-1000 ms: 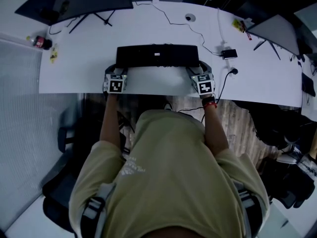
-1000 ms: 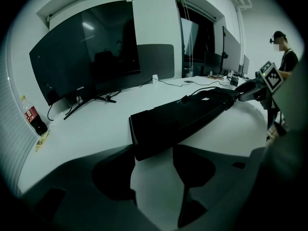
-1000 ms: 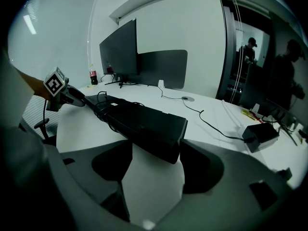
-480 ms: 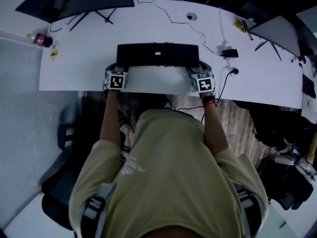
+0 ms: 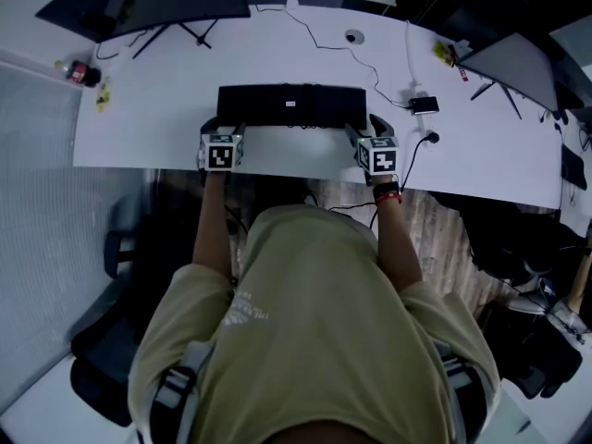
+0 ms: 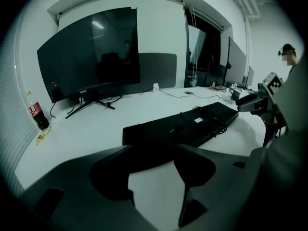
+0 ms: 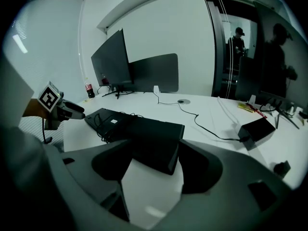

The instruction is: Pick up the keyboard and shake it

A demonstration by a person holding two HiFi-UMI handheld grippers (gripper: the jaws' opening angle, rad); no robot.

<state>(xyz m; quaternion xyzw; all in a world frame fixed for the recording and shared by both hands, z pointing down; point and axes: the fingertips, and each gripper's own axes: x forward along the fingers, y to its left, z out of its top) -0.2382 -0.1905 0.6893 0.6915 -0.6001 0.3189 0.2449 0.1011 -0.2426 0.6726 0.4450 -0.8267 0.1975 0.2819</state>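
A person at a white bench (image 5: 166,91) holds a black keyboard (image 5: 291,105) by both short ends. The left gripper (image 5: 225,128) clamps its left end and the right gripper (image 5: 368,128) its right end. The keyboard lies level near the bench's front edge.

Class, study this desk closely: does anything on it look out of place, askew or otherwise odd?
The keyboard looks to be lying face down: no keys show, only a flat black back with a white label, and its cable is bunched loosely on top of it. Nothing else stands out.
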